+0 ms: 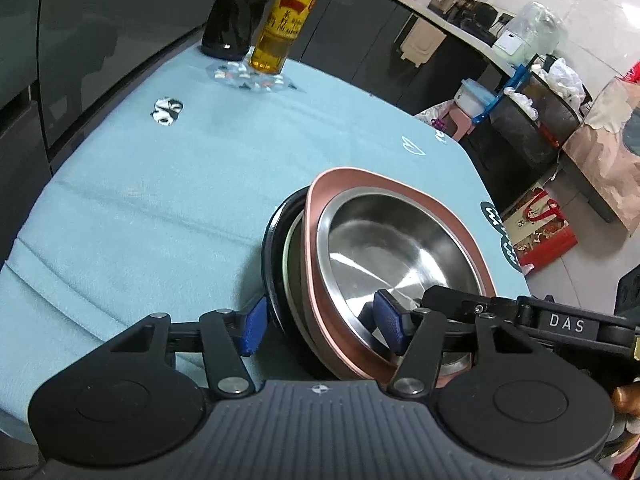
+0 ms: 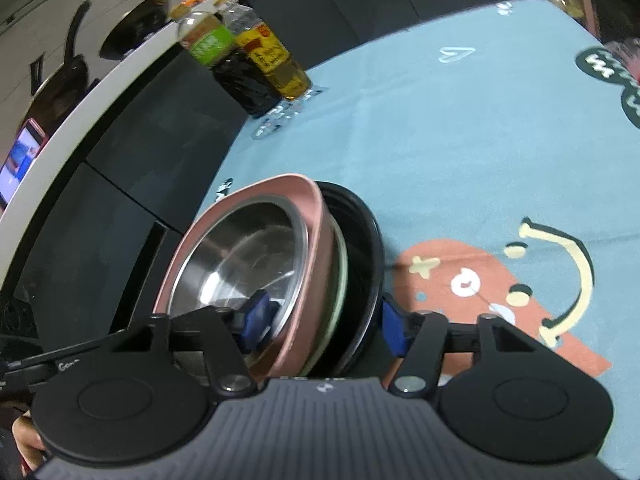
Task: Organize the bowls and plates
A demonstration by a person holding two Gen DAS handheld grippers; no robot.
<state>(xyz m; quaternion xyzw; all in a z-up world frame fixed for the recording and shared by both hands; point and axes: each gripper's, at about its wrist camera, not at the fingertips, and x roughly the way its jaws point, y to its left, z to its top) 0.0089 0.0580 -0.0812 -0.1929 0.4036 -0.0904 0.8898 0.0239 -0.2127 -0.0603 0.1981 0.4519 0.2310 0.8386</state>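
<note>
Steel bowl (image 1: 392, 240) nested in the stack (image 2: 320, 280); I'm clamping both grippers (image 1: 322, 326) (image 2: 322, 320) across its rims, keeping it together.

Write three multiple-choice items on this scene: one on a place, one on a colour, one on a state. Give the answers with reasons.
1. Where do the two bottles stand?
A. at the far edge of the blue tablecloth
B. inside the steel bowl
C. on the floor

2. What colour is the dish directly under the steel bowl?
A. yellow
B. pink
C. white

3. How is the stack of dishes held?
A. lying flat, untouched
B. by one gripper only
C. tilted, straddled by the left gripper and right gripper

Answers: 1 A, both stand on the cloth by the dark cabinets. 2 B, a pink dish rims the bowl. 3 C, each gripper has one finger inside the bowl and one outside the black plate.
</note>
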